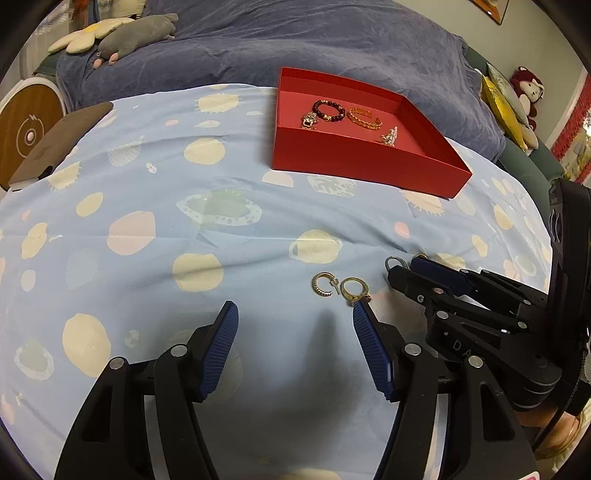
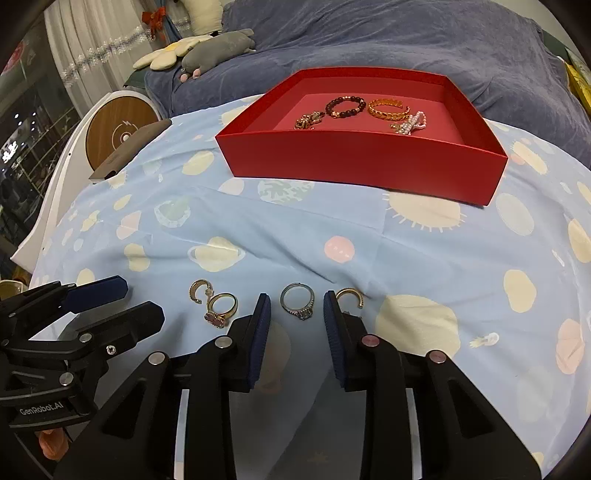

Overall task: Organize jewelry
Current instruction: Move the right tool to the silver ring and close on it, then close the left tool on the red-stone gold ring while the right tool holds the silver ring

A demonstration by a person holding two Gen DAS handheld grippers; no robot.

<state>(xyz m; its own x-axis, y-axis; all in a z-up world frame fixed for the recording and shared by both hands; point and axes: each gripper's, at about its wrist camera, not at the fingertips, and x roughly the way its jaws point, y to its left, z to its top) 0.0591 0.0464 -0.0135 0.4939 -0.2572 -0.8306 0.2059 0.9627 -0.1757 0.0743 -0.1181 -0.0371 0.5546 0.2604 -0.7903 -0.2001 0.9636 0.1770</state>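
Observation:
A red tray (image 1: 369, 162) (image 2: 351, 162) on the blue patterned sheet holds a dark bead bracelet (image 2: 342, 106), a gold cuff (image 2: 388, 109), a pearl piece (image 2: 410, 124) and a gold charm (image 2: 308, 120). On the sheet in front lie a gold hoop earring (image 2: 198, 290) (image 1: 324, 284), a gold ring with a pink stone (image 2: 221, 308) (image 1: 355, 290), a silver ring with a blue stone (image 2: 298, 303) and another gold hoop (image 2: 351, 294). My right gripper (image 2: 296, 310) is open with its fingers on either side of the silver ring. My left gripper (image 1: 293, 317) is open, just short of the gold hoop and ring.
A dark blue blanket (image 1: 295, 44) lies behind the tray with a grey plush toy (image 1: 136, 35) on it. A brown flat case (image 1: 59, 144) and a round wooden disc (image 1: 26, 133) sit at the left edge. The right gripper's body (image 1: 480, 306) is close on my left gripper's right.

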